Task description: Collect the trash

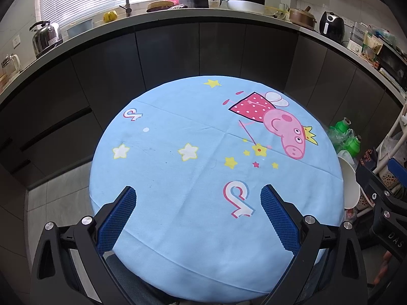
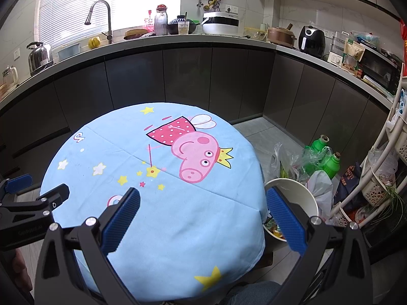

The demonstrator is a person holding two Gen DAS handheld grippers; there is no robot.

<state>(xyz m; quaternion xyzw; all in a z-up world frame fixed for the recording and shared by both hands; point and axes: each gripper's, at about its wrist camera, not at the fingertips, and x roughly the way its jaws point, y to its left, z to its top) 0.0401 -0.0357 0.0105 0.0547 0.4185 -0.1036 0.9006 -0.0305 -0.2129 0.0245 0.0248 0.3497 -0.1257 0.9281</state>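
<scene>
While you hold both over the round bench (image 1: 178,228), your left tool (image 1: 198,200) has its jaws spread wide with nothing between the blue pads (image 1: 119,218). Right tool (image 2: 203,200): same, jaws wide apart, nothing gripped; its right pad hangs past the bench edge, above the bin. In the left view your right tool shows at the far right edge; in the right view the left tool sits at the far left.

Bench wears a blue cloth (image 2: 152,228) printed with a cartoon pig (image 2: 195,152) and stars; no loose item visible on it.

Trash location: white bin (image 2: 309,199) on the floor just beside the bench's right edge, colourful scraps visible inside near the bottom. Behind it, plastic bags (image 2: 292,162) and two green bottles (image 2: 333,164) on the floor. White basket rack (image 2: 381,152) further right.

Beyond: dark cabinets, a worktop with tap (image 2: 101,17), kettle (image 2: 38,54), white cooker (image 2: 221,23), black air fryer (image 2: 311,38).
</scene>
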